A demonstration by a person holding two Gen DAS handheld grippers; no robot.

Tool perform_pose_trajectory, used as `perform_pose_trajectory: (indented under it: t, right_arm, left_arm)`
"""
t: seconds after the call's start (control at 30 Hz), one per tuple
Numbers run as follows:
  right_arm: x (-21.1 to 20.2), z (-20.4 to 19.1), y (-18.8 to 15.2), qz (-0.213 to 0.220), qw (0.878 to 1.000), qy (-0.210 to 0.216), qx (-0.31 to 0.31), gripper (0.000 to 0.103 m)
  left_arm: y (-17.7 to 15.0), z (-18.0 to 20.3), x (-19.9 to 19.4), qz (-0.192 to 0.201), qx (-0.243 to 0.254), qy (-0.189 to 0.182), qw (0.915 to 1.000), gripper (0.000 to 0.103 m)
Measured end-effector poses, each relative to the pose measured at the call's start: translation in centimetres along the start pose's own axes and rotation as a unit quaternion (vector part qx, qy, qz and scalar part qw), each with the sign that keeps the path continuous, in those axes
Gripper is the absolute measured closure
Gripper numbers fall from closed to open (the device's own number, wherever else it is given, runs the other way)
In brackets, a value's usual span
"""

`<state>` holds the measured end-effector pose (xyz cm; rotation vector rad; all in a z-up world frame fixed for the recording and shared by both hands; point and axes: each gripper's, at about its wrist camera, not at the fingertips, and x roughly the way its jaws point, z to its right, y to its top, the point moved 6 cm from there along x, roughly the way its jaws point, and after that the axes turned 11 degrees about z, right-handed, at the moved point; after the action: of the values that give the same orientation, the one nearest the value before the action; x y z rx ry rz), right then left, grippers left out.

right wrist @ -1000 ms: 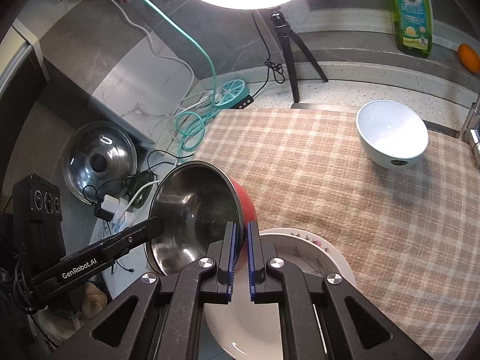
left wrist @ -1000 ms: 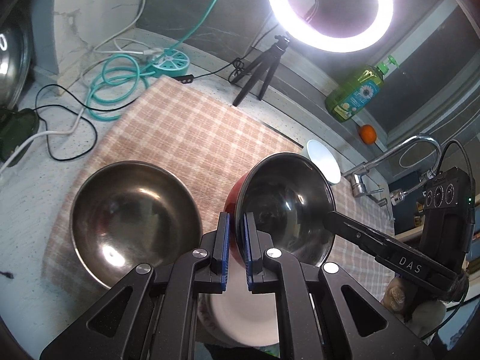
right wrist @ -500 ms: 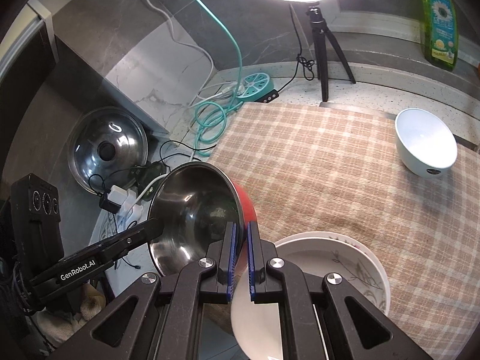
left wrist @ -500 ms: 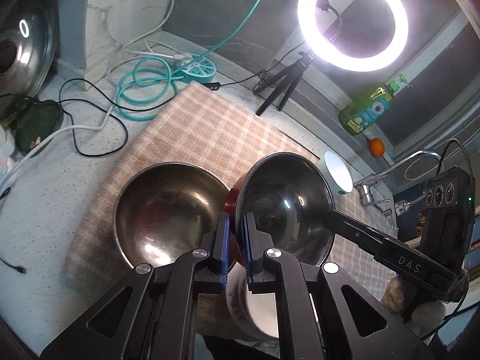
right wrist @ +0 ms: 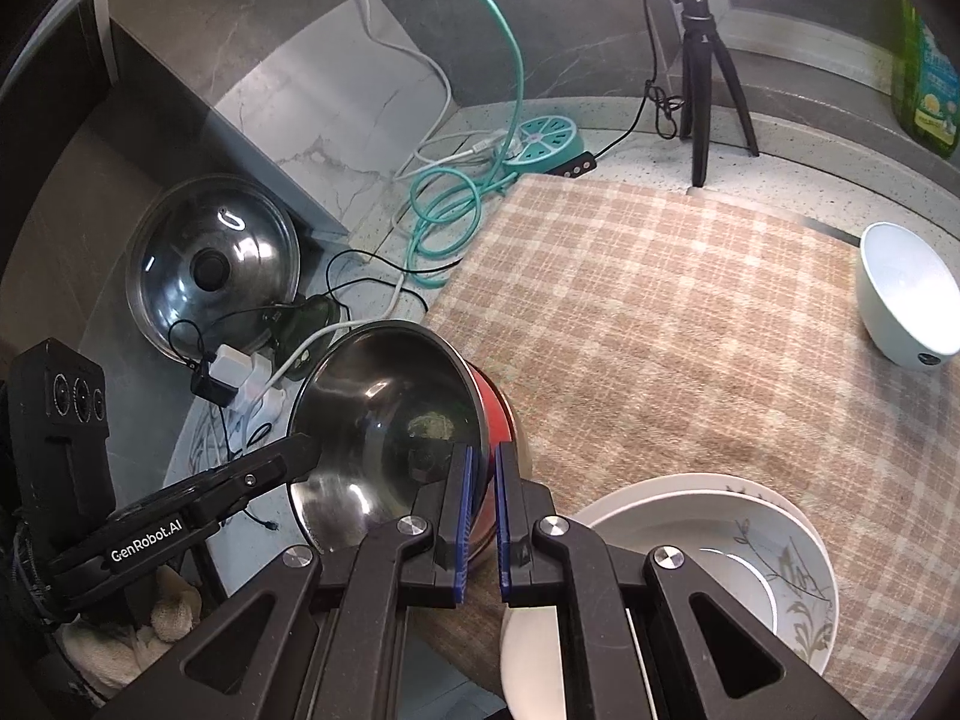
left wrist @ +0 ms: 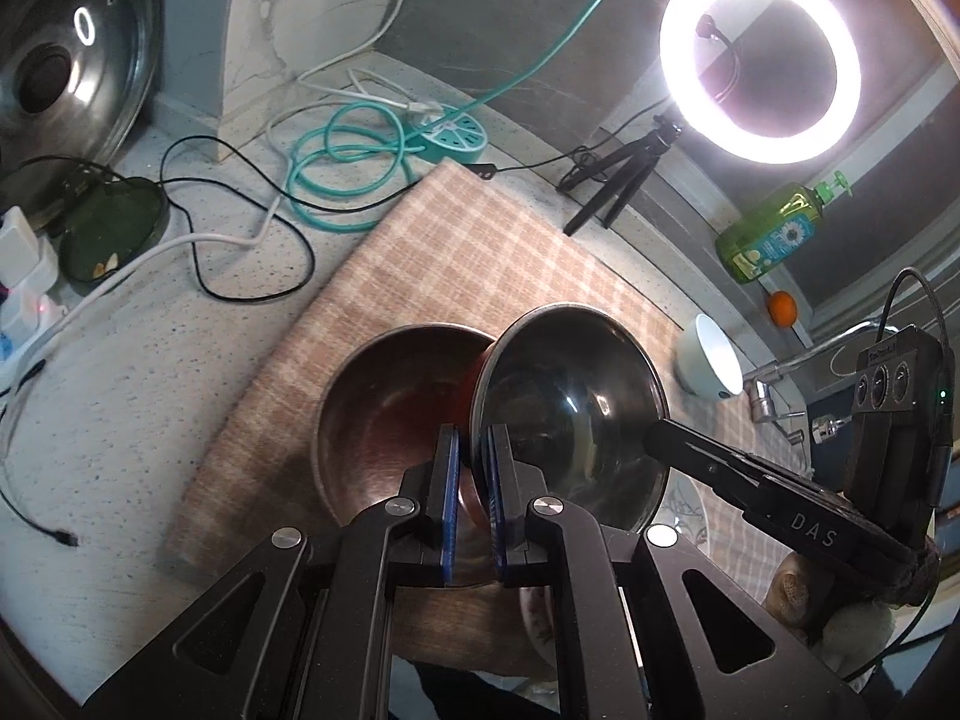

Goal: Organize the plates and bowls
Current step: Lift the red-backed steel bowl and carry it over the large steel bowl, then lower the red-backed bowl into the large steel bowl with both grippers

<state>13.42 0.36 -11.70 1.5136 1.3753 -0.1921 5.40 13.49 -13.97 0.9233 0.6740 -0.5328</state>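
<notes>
A steel-lined bowl with a red outside hangs in the air, held by both grippers. My left gripper is shut on its near rim. My right gripper is shut on the opposite rim. The bowl is tilted and overlaps the right edge of a second steel bowl that sits on the checked cloth. White plates with a leaf pattern are stacked on the cloth at the near right. A white bowl lies tilted at the cloth's far right.
A pot lid leans against the wall at left. Cables, a teal power hub and chargers lie on the counter left of the cloth. A ring light on a tripod, a green soap bottle, an orange and a tap stand behind.
Both grippers have carried the red bowl up and to the left; it now overlaps the second steel bowl's right edge. The plates have dropped toward the lower right of the views.
</notes>
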Motion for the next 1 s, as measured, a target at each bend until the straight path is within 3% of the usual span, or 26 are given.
perform_pose_trajectory:
  t: [0.43,1.0]
  right_arm:
    - [3.2,-1.5,-0.9,-0.026,0.999,-0.011,-0.015,0.096]
    - [5.6,-1.5,-2.2,-0.047,0.998,-0.036,-0.036,0.096]
  left_arm:
    - [-0.8,-3.0,1.1,-0.021,-0.015,0.012,0.9996,0.096]
    - [-1.9,-4.0,2.5,-0.039,-0.002,0.031,0.9988,0.096]
